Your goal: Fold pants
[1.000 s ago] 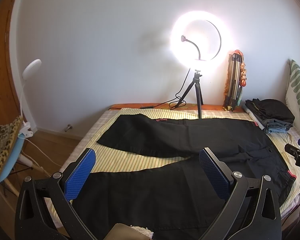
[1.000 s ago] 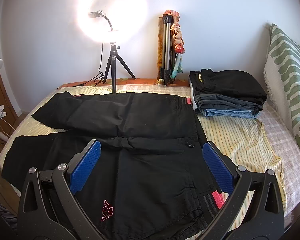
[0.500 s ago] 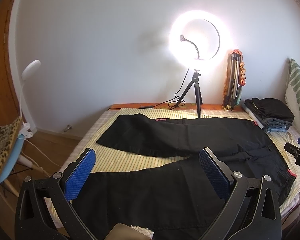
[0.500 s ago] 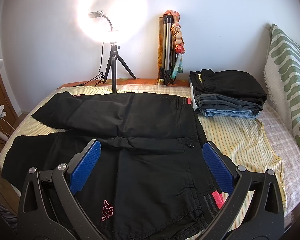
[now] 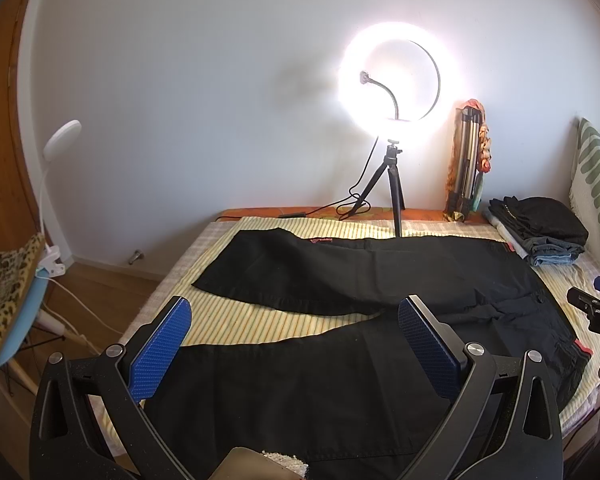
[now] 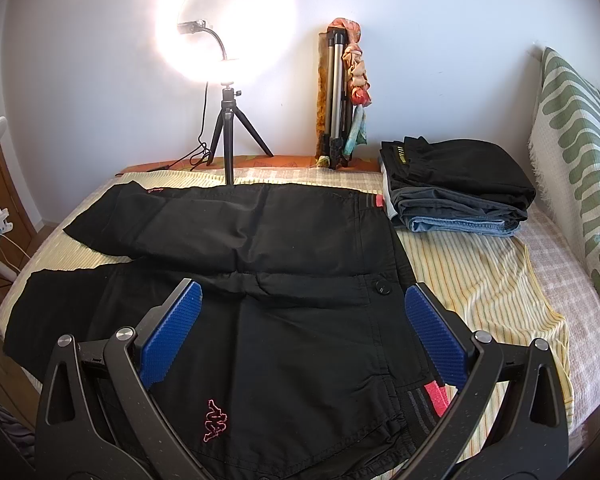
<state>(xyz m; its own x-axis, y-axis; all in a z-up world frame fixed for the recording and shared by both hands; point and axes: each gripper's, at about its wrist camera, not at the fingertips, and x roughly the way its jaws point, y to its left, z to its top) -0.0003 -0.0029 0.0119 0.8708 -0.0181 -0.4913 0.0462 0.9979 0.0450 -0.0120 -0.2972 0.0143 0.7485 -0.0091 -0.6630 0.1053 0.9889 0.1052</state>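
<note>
Black pants (image 6: 260,248) lie spread flat on the bed (image 6: 480,272), legs apart, waistband toward a stack of folded clothes (image 6: 456,188). The left claw (image 5: 296,344) and right claw (image 6: 300,336) hover above the pants, both spread wide and holding nothing.

Home bedroom: bed (image 6: 500,276) lying under striped cover, pillow (image 6: 576,140) leaning, ring light (image 5: 396,76) glowing against white wall.

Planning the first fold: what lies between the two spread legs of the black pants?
Only a bare wedge of striped bedsheet separates the pants legs, widening toward the cuffs. The left wrist view shows it best.
</note>
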